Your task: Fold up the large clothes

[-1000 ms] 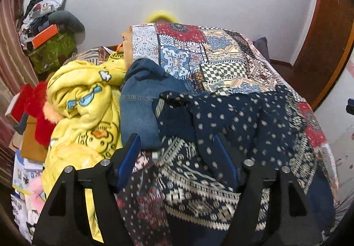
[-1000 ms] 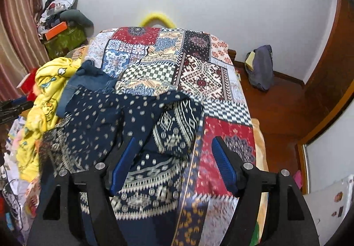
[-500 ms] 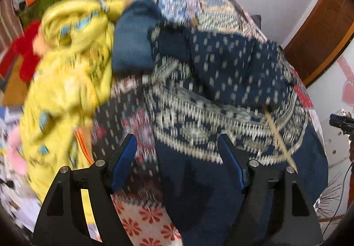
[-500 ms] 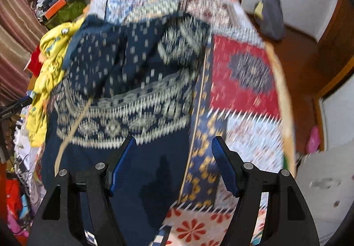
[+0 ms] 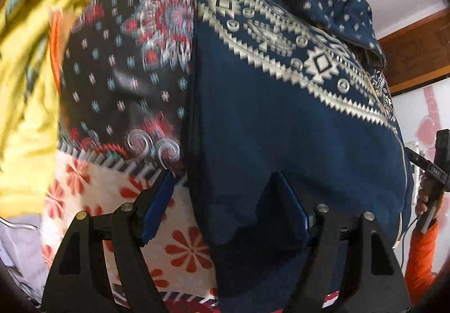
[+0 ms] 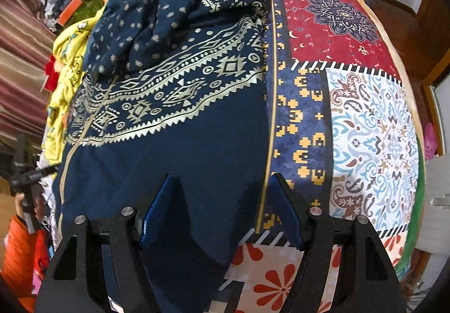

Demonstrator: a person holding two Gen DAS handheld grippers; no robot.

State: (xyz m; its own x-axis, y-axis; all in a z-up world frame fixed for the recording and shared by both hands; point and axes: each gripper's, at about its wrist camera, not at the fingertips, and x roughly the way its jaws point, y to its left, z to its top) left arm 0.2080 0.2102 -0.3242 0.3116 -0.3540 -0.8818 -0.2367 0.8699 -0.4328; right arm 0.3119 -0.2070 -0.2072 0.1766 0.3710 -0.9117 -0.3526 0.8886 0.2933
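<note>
A large navy garment with a cream geometric band (image 6: pixel 174 93) lies spread on the patchwork bedspread (image 6: pixel 374 121), its top bunched at the far end; it also shows in the left wrist view (image 5: pixel 281 116). My left gripper (image 5: pixel 225 200) is open, low over the garment's near left edge, which lies between the fingers. My right gripper (image 6: pixel 222 200) is open, low over the garment's near right edge, straddling it.
A yellow cartoon blanket (image 5: pixel 31 60) is heaped at the bed's left side (image 6: pixel 64 82). Clutter and a striped curtain (image 6: pixel 25 60) stand left of the bed. A wooden door frame (image 5: pixel 413 51) is at the right. The other hand-held gripper (image 5: pixel 433 169) shows at the right edge.
Both grippers have dropped from a high view of the bed down to the garment's near hem, now close over its two near corners. Both stay open.
</note>
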